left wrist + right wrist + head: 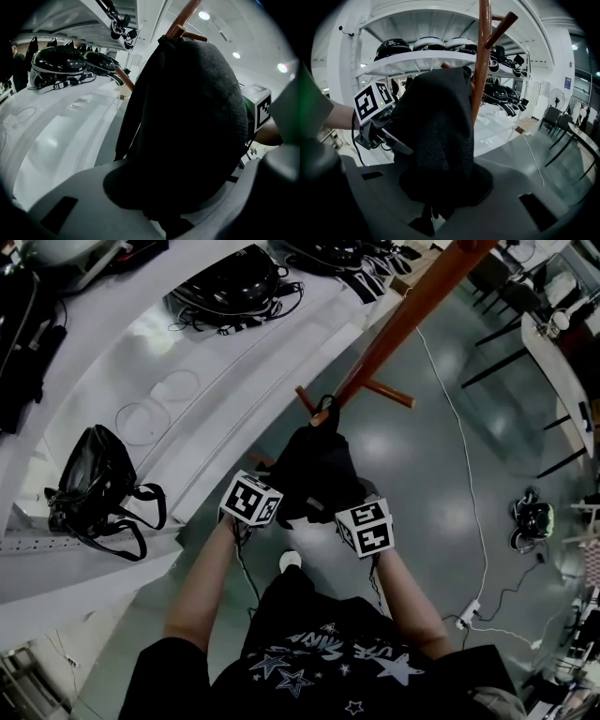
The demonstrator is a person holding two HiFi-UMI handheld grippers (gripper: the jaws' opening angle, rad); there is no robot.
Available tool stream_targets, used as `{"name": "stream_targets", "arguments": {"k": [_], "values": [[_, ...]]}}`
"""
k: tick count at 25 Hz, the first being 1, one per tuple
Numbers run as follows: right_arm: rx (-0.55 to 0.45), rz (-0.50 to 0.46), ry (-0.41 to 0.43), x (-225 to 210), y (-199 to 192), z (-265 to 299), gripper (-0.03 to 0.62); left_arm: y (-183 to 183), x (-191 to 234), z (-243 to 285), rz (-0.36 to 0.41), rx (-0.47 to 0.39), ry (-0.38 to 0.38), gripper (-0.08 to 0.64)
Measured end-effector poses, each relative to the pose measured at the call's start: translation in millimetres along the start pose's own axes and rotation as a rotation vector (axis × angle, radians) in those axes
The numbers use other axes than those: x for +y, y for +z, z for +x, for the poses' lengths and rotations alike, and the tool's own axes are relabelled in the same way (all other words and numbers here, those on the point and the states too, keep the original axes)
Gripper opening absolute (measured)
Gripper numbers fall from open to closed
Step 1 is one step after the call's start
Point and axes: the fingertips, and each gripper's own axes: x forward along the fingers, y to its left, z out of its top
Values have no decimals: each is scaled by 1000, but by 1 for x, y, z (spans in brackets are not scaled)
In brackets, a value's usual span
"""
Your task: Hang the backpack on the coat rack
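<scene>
1. Forearms (211,582) are lying nearest in the head view, each hand carrying a marker-cubed gripper. The left gripper (269,495) and right gripper (345,509) are pressing into the lower sides of the black backpack (314,465).
2. Head view, further out: the backpack is hanging beside the brown rack (412,310), its top loop (324,407) sitting at a peg (309,401). I cannot tell whether the loop is fully seated. A second bag (94,486) is resting on the white shelf (234,362), well apart.
3. Left gripper view: the left gripper (164,206) is clamping the backpack (192,117) at its bottom, fabric bulging between the jaws. Helmets (58,61) are sitting on the shelf behind.
4. Right gripper view: the right gripper (436,211) is likewise pinching the backpack (436,136) low down, the rack (483,56) standing just behind it.
5. Handling judgement: the backpack is looking soft, limp and fairly light. Its coarse weave is giving good purchase, nothing fragile. Base grips are carrying the weight but steering the loop poorly, so a hold near the loop would likely be surer.
</scene>
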Motion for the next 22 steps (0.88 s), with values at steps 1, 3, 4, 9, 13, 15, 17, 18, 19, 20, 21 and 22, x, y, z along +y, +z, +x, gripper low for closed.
{"name": "stream_targets", "arguments": {"k": [1, 3, 4, 9, 13, 15, 17, 18, 19, 20, 21, 22], "values": [[6, 7, 0, -2, -2, 1, 66, 0, 0, 3, 0, 6, -2, 100], [20, 24, 1, -4, -7, 4, 67, -2, 1, 9, -1, 19, -10, 100], [27, 30, 0, -5, -10, 7, 67, -3, 2, 13, -4, 25, -17, 101], [62, 42, -5, -9, -22, 16, 67, -12, 5, 29, -38, 50, -38, 107], [76, 50, -11, -11, -29, 24, 67, -18, 9, 35, -45, 61, -21, 110], [85, 63, -14, -13, -34, 30, 71, -21, 13, 39, -40, 73, -5, 113], [94, 75, -17, -15, -37, 35, 74, -22, 17, 44, -42, 86, 11, 118], [98, 79, -20, -17, -39, 38, 76, -22, 19, 46, -45, 91, 18, 121], [101, 80, -25, -18, -40, 41, 78, -21, 22, 49, -49, 93, 25, 123], [103, 80, -30, -20, -41, 44, 80, -21, 25, 51, -53, 92, 32, 126], [105, 78, -35, -22, -41, 47, 81, -19, 28, 54, -56, 89, 39, 129], [107, 75, -42, -25, -41, 50, 84, -18, 31, 56, -60, 85, 47, 133]]}}
